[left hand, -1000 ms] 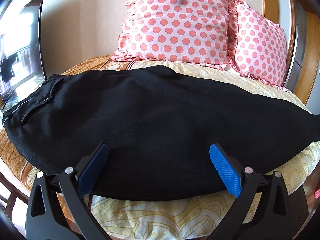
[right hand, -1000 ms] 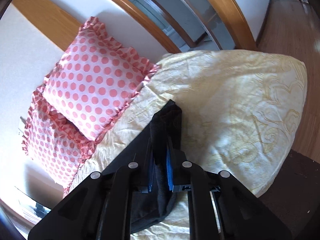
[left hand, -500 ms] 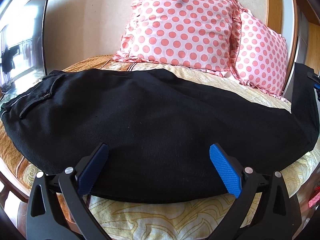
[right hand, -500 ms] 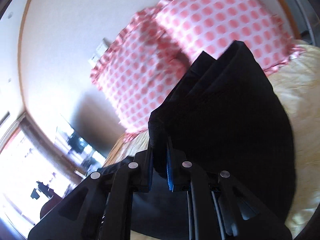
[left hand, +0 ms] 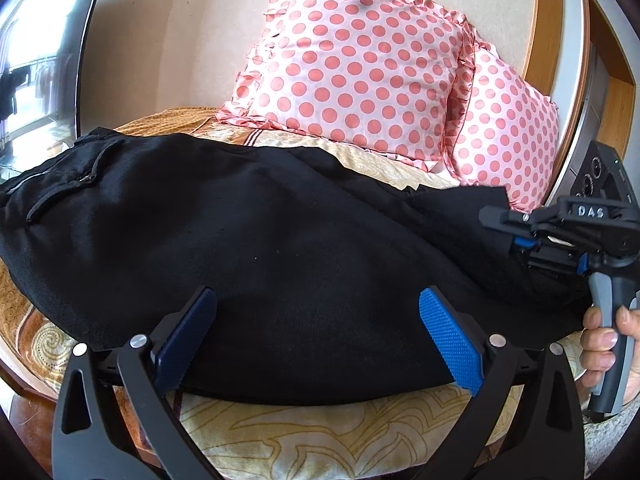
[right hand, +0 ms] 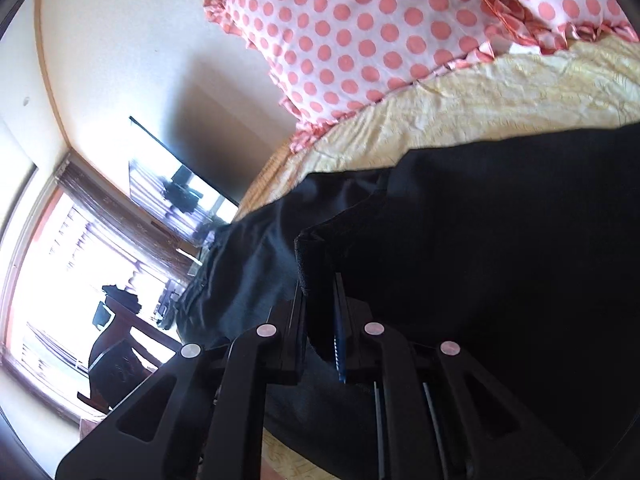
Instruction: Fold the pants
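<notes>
Here, right tongs (right hand: 320, 300) tilted, clenched on black pants (left hand: 280, 240) hem, left tongs (left hand: 318, 316) released, low over them.

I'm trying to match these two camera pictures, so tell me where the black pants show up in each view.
Left wrist view: the black pants stretch across the middle, on the yellow bedspread, leg end pinched by the right gripper at right.
Right wrist view: the pants fill the lower right, the gripper clamped on their edge.
Shared landmark: the polka-dot pillow.

Home bedroom.
A bed (left hand: 328, 436) in yellow patterned covers is carrying two pink polka-dot pillows (left hand: 352, 64); a window (right hand: 60, 280) is letting in daylight.
</notes>
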A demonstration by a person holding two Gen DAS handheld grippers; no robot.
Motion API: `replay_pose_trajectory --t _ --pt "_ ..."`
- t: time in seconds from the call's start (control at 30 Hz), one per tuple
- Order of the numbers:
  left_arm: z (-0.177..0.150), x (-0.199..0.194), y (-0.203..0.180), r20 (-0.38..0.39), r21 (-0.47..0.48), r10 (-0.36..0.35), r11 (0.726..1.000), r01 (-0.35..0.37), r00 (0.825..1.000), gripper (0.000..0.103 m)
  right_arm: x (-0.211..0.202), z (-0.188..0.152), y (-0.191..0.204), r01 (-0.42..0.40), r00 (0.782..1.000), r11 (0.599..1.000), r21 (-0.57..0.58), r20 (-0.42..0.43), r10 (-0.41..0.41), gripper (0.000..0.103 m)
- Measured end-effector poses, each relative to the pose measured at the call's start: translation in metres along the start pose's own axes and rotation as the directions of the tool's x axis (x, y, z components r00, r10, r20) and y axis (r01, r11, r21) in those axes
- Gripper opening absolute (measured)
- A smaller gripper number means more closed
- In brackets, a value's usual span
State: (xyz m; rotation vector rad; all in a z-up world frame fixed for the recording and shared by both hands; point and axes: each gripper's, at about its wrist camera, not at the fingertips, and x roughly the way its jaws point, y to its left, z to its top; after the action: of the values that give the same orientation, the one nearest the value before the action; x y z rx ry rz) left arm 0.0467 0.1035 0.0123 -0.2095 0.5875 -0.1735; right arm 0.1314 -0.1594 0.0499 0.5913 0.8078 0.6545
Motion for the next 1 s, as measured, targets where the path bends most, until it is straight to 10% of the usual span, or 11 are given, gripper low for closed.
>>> replay_pose_trajectory --t 0.23,0.8,1.0 --pt "0.003 -0.015 0.009 0.03 -0.071 -0.08 0.994 0.082 0.996 0.101 0.027 0.002 0.037 -0.134 0.991 0.991 -0.018 -0.015 0.133 0.012" --pt "0.008 -0.064 0.035 0.136 -0.117 0.022 0.993 -0.006 0.99 0.101 0.086 -0.047 0.06 -0.004 0.982 0.972 -0.236 -0.184 -0.041 0.013" --pt "0.004 -0.068 0.041 0.124 -0.117 0.046 0.993 -0.031 0.991 0.101 0.073 -0.051 0.071 -0.054 0.981 0.963 -0.265 -0.193 0.002 0.054"
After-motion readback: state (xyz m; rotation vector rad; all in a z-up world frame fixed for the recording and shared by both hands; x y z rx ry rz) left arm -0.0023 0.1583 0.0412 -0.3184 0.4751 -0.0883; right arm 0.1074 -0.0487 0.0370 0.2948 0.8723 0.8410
